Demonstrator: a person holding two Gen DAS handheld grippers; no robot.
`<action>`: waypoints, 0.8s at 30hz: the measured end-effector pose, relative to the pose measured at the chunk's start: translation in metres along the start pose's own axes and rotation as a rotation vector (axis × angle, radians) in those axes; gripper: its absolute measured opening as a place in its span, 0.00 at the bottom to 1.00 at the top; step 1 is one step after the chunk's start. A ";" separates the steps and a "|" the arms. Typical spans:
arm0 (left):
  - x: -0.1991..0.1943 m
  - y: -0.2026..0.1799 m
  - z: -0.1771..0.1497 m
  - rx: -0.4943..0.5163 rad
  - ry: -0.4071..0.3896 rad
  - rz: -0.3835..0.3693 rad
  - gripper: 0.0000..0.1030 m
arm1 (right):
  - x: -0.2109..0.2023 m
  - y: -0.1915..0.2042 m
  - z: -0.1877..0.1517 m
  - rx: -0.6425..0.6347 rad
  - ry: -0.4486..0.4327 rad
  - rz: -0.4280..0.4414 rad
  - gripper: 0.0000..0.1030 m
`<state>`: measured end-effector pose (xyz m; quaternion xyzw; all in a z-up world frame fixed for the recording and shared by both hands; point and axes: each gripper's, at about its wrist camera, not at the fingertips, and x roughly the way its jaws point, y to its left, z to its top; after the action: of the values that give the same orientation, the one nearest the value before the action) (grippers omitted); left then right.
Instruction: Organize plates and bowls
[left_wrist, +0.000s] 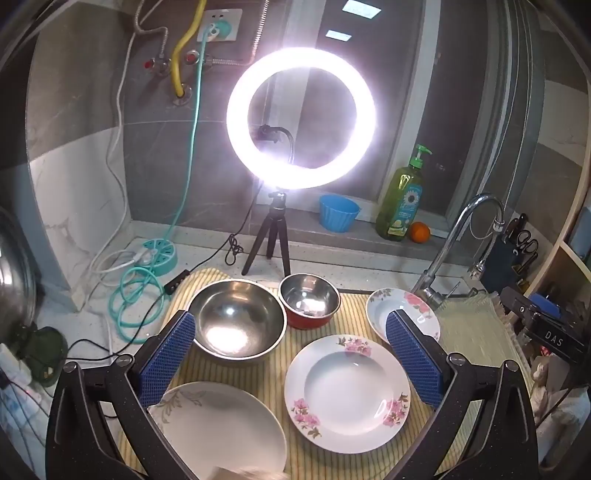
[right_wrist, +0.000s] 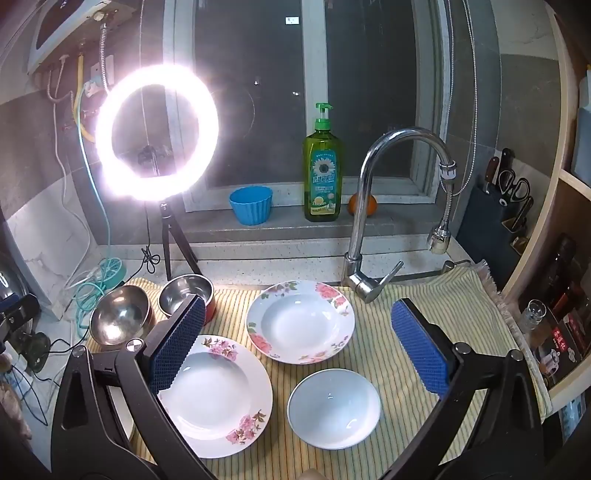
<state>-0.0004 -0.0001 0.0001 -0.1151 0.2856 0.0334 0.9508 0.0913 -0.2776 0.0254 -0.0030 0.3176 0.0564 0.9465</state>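
Observation:
On a striped yellow mat (left_wrist: 351, 314) lie a large steel bowl (left_wrist: 236, 321), a small steel bowl with a red outside (left_wrist: 308, 301), a pink-flowered plate (left_wrist: 347, 391), a second flowered plate (left_wrist: 380, 310) behind it and a leaf-patterned plate (left_wrist: 218, 428) at the near left. The right wrist view shows the near flowered plate (right_wrist: 218, 395), the far flowered plate (right_wrist: 301, 321), a plain white bowl (right_wrist: 334, 408) and both steel bowls (right_wrist: 120, 317) (right_wrist: 183, 291). My left gripper (left_wrist: 291, 354) is open above the mat. My right gripper (right_wrist: 299, 350) is open above the plates. Both are empty.
A bright ring light on a tripod (left_wrist: 301, 118) stands behind the mat. A tap (right_wrist: 373, 206) rises at the back right. A green soap bottle (right_wrist: 322, 170), a blue cup (right_wrist: 251, 205) and an orange (left_wrist: 420, 232) sit on the sill. Cables (left_wrist: 136, 291) lie left. A knife block (right_wrist: 495, 221) stands right.

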 end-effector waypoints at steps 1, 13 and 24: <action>0.000 0.000 0.000 0.005 -0.001 0.000 0.99 | 0.000 0.000 0.001 0.000 -0.001 0.000 0.99; -0.001 -0.006 -0.001 0.032 0.003 0.020 0.99 | 0.003 -0.007 -0.002 0.026 0.006 0.019 0.99; -0.002 -0.005 -0.001 0.018 0.006 0.018 0.99 | -0.001 0.000 0.003 0.007 -0.008 0.014 0.99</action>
<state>-0.0016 -0.0048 0.0016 -0.1040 0.2896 0.0390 0.9507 0.0924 -0.2777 0.0288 0.0029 0.3141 0.0621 0.9474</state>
